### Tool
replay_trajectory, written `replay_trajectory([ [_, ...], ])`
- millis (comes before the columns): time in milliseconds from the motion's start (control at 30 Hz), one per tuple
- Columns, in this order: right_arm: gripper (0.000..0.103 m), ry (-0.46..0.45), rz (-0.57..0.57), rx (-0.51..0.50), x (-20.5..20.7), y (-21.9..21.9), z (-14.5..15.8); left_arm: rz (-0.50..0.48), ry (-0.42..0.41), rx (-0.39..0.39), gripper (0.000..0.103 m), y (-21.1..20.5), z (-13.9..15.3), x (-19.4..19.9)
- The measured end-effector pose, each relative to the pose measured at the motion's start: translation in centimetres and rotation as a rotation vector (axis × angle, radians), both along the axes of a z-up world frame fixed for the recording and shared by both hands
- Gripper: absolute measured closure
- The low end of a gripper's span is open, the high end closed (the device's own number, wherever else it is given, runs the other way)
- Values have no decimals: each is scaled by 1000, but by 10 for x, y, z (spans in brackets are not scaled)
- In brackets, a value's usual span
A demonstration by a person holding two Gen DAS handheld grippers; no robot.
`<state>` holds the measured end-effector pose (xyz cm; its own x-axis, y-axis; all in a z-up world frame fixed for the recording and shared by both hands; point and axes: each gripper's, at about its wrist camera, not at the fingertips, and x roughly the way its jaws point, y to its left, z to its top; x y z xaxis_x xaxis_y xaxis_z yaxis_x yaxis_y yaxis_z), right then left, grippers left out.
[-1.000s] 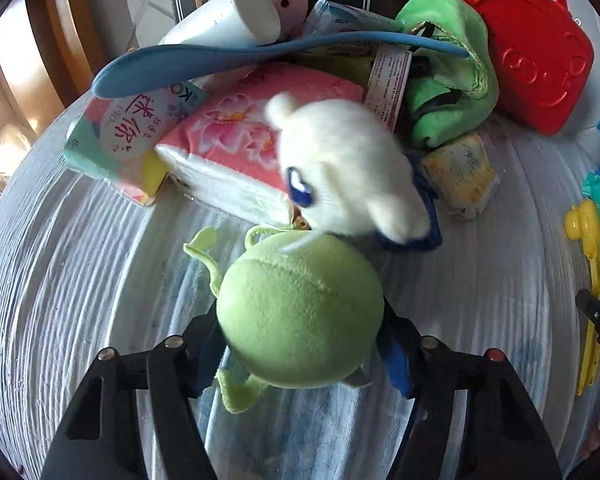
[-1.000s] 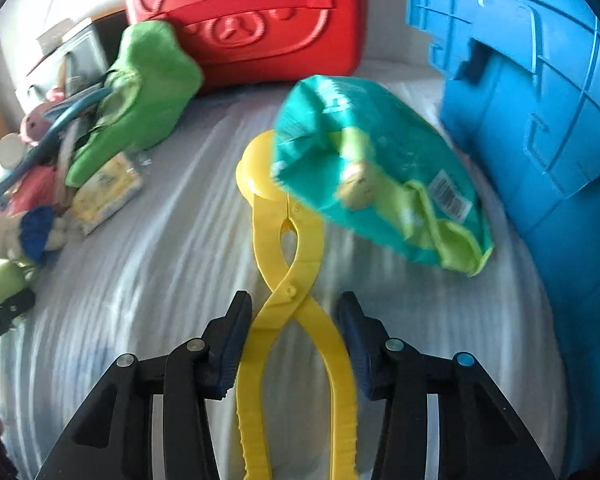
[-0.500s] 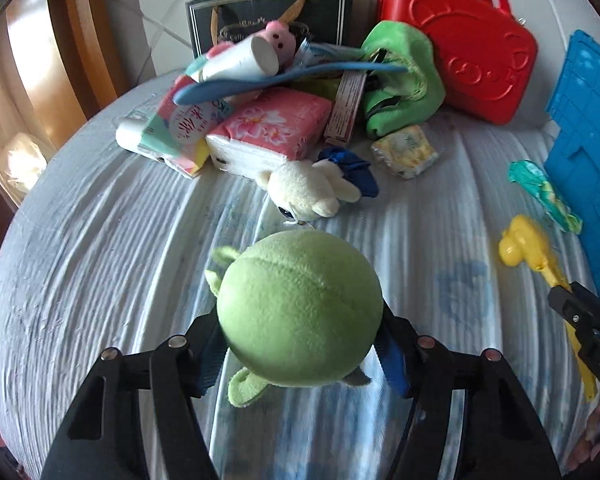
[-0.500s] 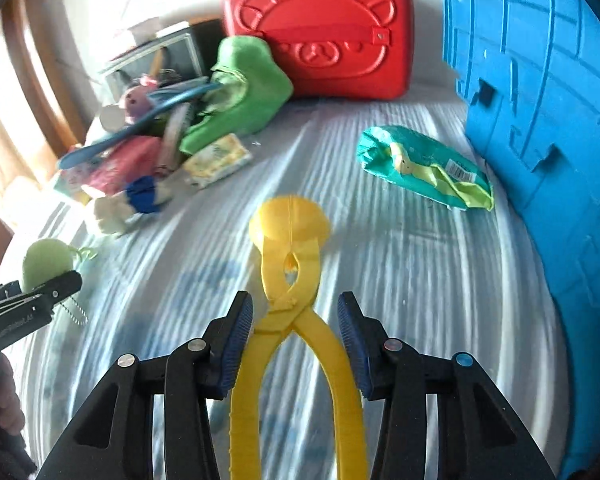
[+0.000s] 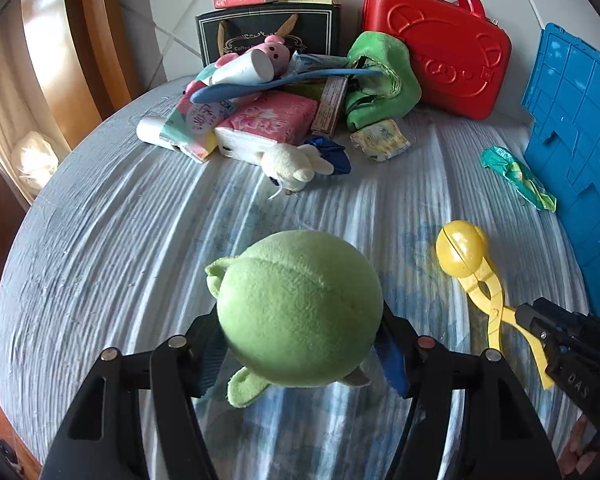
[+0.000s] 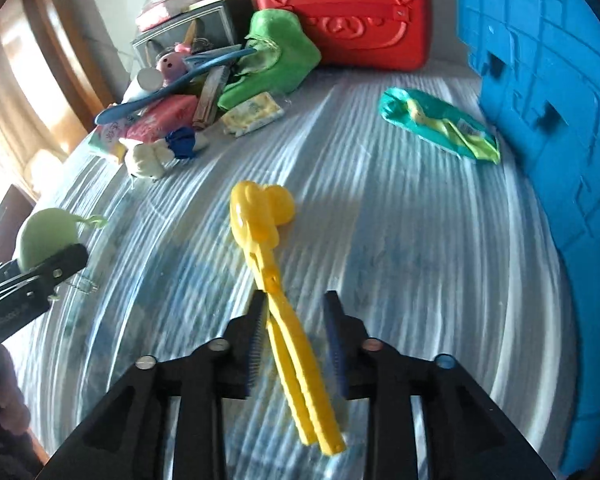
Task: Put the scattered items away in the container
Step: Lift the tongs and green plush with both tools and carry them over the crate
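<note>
My left gripper [image 5: 300, 344] is shut on a round green plush toy [image 5: 299, 307] and holds it above the striped cloth; it also shows at the left of the right wrist view [image 6: 46, 236]. My right gripper [image 6: 296, 320] has its jaws around the handles of a yellow snowball-maker tong [image 6: 284, 276], which is tilted with its handles squeezed together; it also shows in the left wrist view [image 5: 468, 260]. The blue crate [image 6: 548, 100] stands at the right. A teal snack packet [image 6: 440, 128] lies beside it.
At the back lies a pile: pink tissue pack [image 5: 272, 124], white plush with blue [image 5: 296, 164], green cloth [image 5: 380, 80], blue shoehorn [image 5: 276, 84], small yellow packet [image 5: 380, 140]. A red bear case [image 5: 440, 64] and a black box [image 5: 268, 32] stand against the wall.
Both grippers have pulled back from the pile and risen. The green plush came away with the left gripper. The tong's handles have closed together and it has tilted in the right gripper.
</note>
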<state>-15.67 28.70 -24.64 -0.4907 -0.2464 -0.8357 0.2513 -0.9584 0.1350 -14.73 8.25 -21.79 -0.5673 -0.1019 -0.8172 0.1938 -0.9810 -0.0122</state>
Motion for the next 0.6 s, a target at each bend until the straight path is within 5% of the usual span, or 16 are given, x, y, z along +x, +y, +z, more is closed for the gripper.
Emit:
replay_trajectory([
  [100, 47, 39, 33, 45, -9, -10, -1, -21, 20, -19, 40, 12, -10, -14],
  [500, 47, 14, 89, 36, -48, -37, -38, -48, -37, -39, 40, 24, -52, -41],
  [567, 51, 18, 80, 11, -49, -36, -36, -47, -38, -38, 40, 23, -51, -40],
  [600, 63, 20, 85, -3, -49, -36, -34, -46, -36, -39, 40, 23, -50, -39],
])
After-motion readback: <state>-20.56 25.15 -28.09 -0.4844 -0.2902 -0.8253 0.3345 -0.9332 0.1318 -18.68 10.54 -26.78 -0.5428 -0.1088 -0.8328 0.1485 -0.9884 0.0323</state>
